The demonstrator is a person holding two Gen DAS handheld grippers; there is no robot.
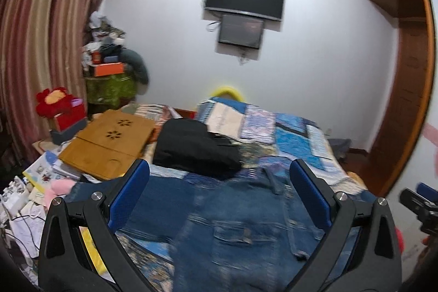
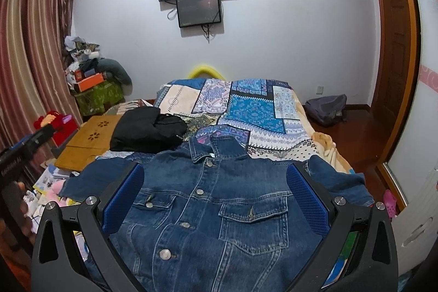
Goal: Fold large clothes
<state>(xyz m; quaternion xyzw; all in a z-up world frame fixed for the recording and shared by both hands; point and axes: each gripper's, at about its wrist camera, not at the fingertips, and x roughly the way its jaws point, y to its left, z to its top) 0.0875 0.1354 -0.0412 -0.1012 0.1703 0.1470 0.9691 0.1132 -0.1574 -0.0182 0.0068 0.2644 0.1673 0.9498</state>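
A blue denim jacket [image 2: 208, 212] lies spread front-up on the bed, collar toward the far wall, buttons and two chest pockets showing, sleeves out to both sides. My right gripper [image 2: 215, 207] hovers over its chest, open, blue pads wide apart, nothing between them. In the left wrist view the same jacket [image 1: 227, 220] looks blurred beneath my left gripper [image 1: 219, 199], which is also open and empty. The right gripper [image 1: 418, 205] peeks in at that view's right edge. The left gripper [image 2: 24, 152] shows at the left edge of the right wrist view, held by a hand.
A folded black garment [image 2: 147, 132] lies beyond the jacket on the patchwork quilt [image 2: 254, 111]. A wooden lap table [image 2: 84, 144] and clutter of books and toys sit to the left. A backpack [image 2: 325, 110] rests on the floor at right, near the wooden door frame.
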